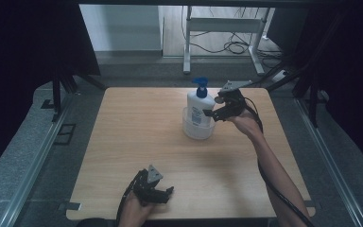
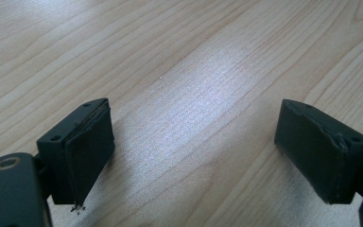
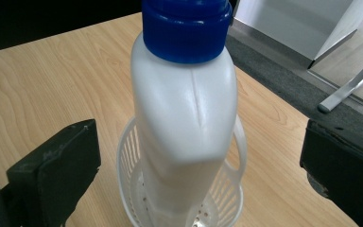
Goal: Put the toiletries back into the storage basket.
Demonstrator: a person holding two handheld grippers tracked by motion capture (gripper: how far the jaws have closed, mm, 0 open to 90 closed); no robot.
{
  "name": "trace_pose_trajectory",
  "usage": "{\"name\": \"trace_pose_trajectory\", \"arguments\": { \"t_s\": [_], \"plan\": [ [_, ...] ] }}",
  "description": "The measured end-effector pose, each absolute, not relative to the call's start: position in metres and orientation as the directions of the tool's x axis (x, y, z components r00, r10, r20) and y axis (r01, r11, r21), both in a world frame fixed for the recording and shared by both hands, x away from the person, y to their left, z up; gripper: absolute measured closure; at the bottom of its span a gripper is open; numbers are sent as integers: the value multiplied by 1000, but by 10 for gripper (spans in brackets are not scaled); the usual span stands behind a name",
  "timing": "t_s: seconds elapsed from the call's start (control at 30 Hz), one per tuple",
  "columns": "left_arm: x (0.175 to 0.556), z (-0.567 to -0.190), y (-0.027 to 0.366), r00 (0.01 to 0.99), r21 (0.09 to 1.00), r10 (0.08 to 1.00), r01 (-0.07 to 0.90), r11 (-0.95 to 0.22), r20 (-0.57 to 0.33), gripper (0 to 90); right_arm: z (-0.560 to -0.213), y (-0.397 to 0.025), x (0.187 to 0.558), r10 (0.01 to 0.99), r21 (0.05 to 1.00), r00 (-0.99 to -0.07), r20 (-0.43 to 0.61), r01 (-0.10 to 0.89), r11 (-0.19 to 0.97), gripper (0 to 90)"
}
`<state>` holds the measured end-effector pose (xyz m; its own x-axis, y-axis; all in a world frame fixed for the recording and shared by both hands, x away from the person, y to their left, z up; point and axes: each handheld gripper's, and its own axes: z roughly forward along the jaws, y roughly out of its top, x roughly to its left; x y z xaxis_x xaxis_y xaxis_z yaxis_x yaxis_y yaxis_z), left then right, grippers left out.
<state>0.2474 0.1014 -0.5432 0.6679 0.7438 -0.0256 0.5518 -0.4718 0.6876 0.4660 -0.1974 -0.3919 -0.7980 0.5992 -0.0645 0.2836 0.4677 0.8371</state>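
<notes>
A white pump bottle with a blue pump top stands upright in a small white slotted basket on the wooden table, right of centre. My right gripper is open just to the right of the bottle. In the right gripper view its jaws stand wide on either side of the bottle without touching it, and the basket is below. My left gripper rests low near the table's front edge, open. In the left gripper view that gripper has bare wood between its jaws.
Dark curtains flank the table on both sides. Beyond the far edge stand a white metal frame and loose cables on the floor. A black cable trails from the right gripper along the forearm. Grey floor rails run beside the table.
</notes>
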Motion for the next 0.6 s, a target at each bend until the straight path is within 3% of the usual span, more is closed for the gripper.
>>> {"name": "trace_pose_trajectory", "arguments": {
  "t_s": [0.6],
  "plan": [
    [248,-543,101,667,687,745,553,-471,-27,122,-390,-215,445,620,834,-782,-64,299,463,0]
  ]
}}
